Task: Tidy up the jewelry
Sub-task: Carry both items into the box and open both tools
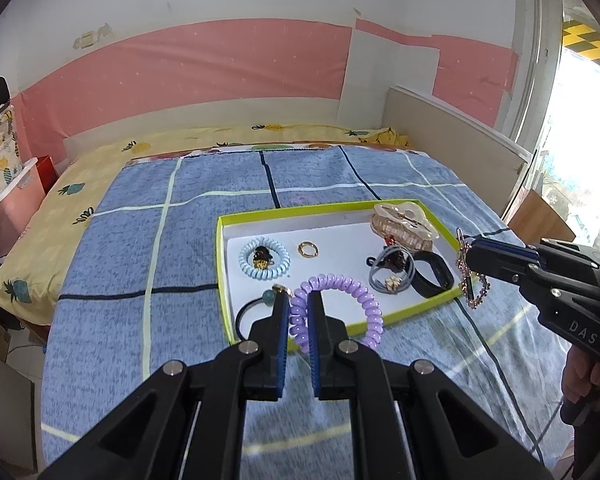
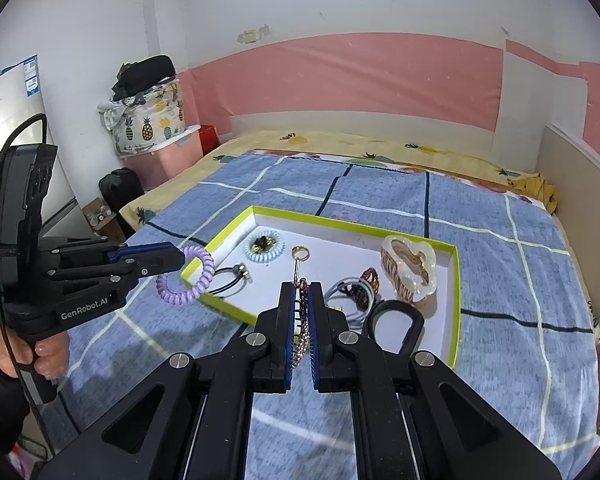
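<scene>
Blue blanket (image 1: 140, 240) carries a white-and-dark grid, yellow sheet (image 1: 60, 208) a pineapple print; lime-rimmed tray (image 1: 228, 280) is white inside, holding a pale-blue coil tie (image 1: 264, 258); lilac coil tie (image 1: 340, 304) overhangs its near edge.

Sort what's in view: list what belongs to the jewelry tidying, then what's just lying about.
Job:
left claw shut on purple coil tie
right claw shut on beaded clip
tray
blue coil tie
gold ring
claw clip
grey ties
black band

Lying about:
pineapple bag
pink bin
suitcase
</scene>
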`<state>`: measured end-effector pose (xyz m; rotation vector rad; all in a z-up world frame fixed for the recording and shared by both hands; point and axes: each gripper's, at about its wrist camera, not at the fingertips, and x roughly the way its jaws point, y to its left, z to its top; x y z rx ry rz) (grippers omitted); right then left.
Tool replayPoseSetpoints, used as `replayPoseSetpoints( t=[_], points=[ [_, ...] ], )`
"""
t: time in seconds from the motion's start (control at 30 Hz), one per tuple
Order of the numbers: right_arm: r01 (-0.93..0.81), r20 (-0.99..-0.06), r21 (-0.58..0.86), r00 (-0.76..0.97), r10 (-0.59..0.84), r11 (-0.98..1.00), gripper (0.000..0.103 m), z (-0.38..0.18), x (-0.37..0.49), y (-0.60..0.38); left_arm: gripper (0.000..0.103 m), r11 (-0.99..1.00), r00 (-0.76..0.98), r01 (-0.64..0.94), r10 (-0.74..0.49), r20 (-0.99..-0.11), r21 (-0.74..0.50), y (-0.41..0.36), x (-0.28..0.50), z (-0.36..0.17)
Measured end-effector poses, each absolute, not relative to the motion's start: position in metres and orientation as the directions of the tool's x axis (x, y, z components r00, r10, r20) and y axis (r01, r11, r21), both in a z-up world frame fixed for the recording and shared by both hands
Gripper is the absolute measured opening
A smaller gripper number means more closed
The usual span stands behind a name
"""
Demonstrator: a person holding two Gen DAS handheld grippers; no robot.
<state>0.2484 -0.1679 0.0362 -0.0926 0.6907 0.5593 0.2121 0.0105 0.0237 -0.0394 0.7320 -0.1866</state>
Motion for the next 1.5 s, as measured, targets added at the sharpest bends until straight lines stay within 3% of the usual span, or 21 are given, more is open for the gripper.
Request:
replayPoseSetpoints(
  t=[0.63, 1.17, 1.27, 1.5],
  points=[
    [-0.491, -0.712, 0.079, 0.581, 0.394, 0.867, 0.006, -0.004, 0.356, -0.127, 0.010, 0.977, 0.681, 0.189, -0.202, -0.704, -0.098, 0.006, 0.281, -0.011],
    [-0.484, -0.774, 0.080, 0.521, 0.360, 0.872, 0.007, -0.034, 0.384, -0.115, 0.010, 0.970, 0.645, 0.223, -0.222, -0.731, -0.098, -0.001, 0.297, -0.027],
    [-0.483, -0.774, 0.080, 0.520, 0.360, 0.872, 0.015, -0.034, 0.383, -0.114, 0.010, 0.969, 0.639, 0.226, -0.224, -0.736, -0.098, -0.002, 0.298, -0.029],
    [-0.484, -0.749, 0.092, 0.543, 0.381, 0.870, 0.016, -0.022, 0.375, -0.120, 0.010, 0.967, 0.622, 0.240, -0.225, -0.750, -0.091, -0.006, 0.301, -0.033]
  ],
)
